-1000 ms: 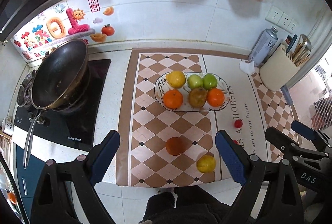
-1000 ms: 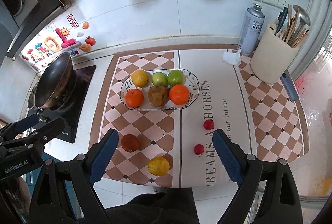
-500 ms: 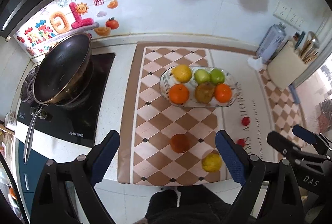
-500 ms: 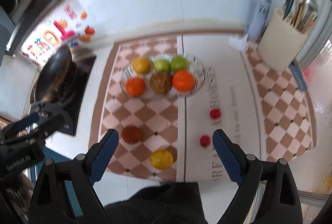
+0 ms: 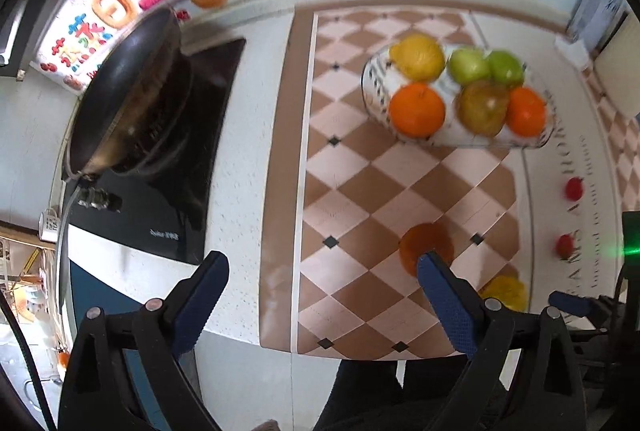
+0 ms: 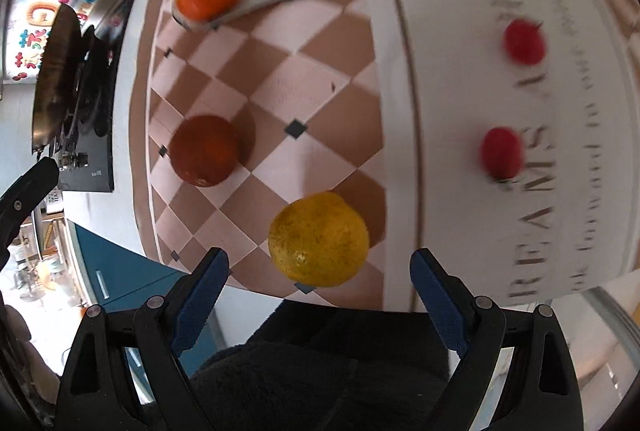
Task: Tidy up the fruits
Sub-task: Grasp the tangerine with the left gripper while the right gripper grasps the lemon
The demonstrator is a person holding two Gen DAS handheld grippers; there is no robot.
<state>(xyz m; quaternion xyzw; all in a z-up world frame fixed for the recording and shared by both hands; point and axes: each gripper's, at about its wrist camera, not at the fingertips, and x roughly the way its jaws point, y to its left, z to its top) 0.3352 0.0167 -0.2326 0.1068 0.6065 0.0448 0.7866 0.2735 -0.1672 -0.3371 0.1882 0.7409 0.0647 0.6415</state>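
Both wide-open, empty grippers, left (image 5: 322, 293) and right (image 6: 318, 285), are lowered since the earlier frame. A round speckled yellow citrus fruit (image 6: 319, 238) is seen just ahead of the right jaws; if nudged, it may be rolled off the checkered brown mat (image 6: 320, 79).

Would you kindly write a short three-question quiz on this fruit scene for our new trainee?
1. True or false: the right gripper is shut on the yellow fruit.
2. How many fruits lie loose on the mat, outside the dish?
3. Which fruit lies nearest the right gripper: A the dark orange one, B the yellow fruit, C a small red one?

Key: 1 false, its jaws stand open with nothing gripped. 2 four: the dark orange one, the yellow fruit and two small red ones. 3 B.
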